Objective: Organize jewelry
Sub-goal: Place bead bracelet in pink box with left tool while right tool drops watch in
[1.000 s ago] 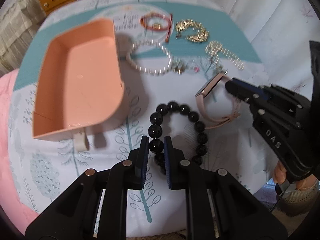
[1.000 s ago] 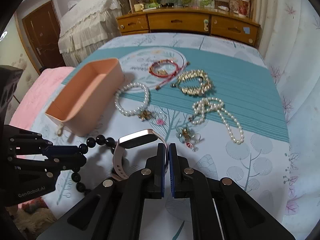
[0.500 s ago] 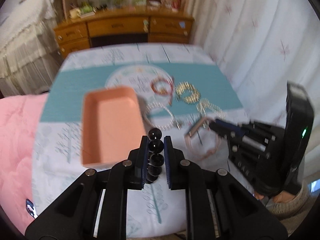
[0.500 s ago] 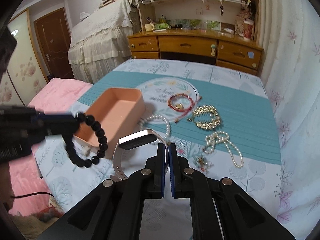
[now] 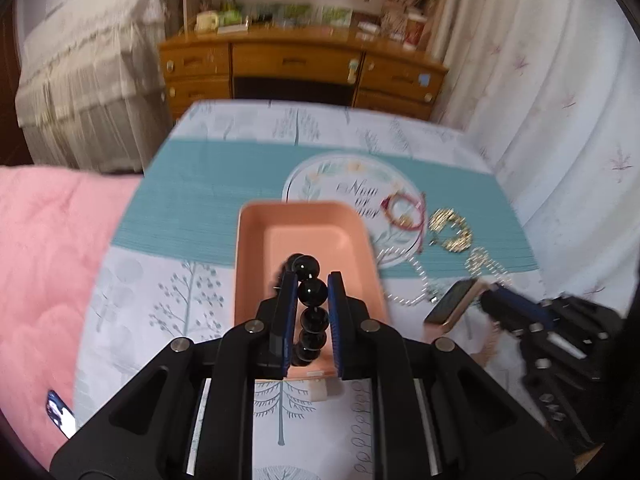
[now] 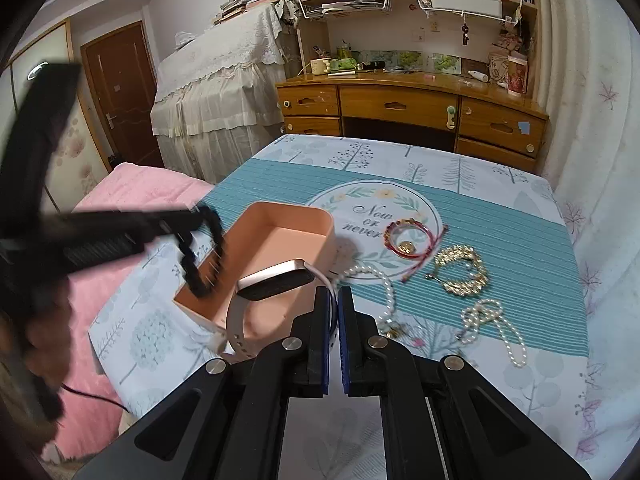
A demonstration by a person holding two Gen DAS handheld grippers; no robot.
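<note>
My left gripper point(image 5: 313, 280) is shut on a black bead bracelet point(image 5: 310, 308) and holds it in the air over the near end of the pink tray point(image 5: 248, 264). In the right wrist view the bracelet point(image 6: 200, 256) hangs blurred above the tray's point(image 6: 320, 232) left wall. My right gripper point(image 6: 335, 300) is shut on the strap of a pink-gold smartwatch point(image 6: 272, 280), held just above the tray's right side. The watch point(image 5: 454, 306) and right gripper point(image 5: 496, 300) also show at the right of the left wrist view.
On the bedspread right of the tray lie a white pearl bracelet point(image 6: 380, 280), a red cord bracelet point(image 6: 408, 238), a gold chain bracelet point(image 6: 460, 270), a pearl necklace point(image 6: 492, 324) and small charms point(image 6: 394, 330). A pink blanket point(image 6: 132, 200) lies left; a wooden desk point(image 6: 400, 112) stands behind.
Both grippers lifted their pieces off the bedspread and carried them left to the tray. The black bracelet went from lying flat to hanging over the tray.
</note>
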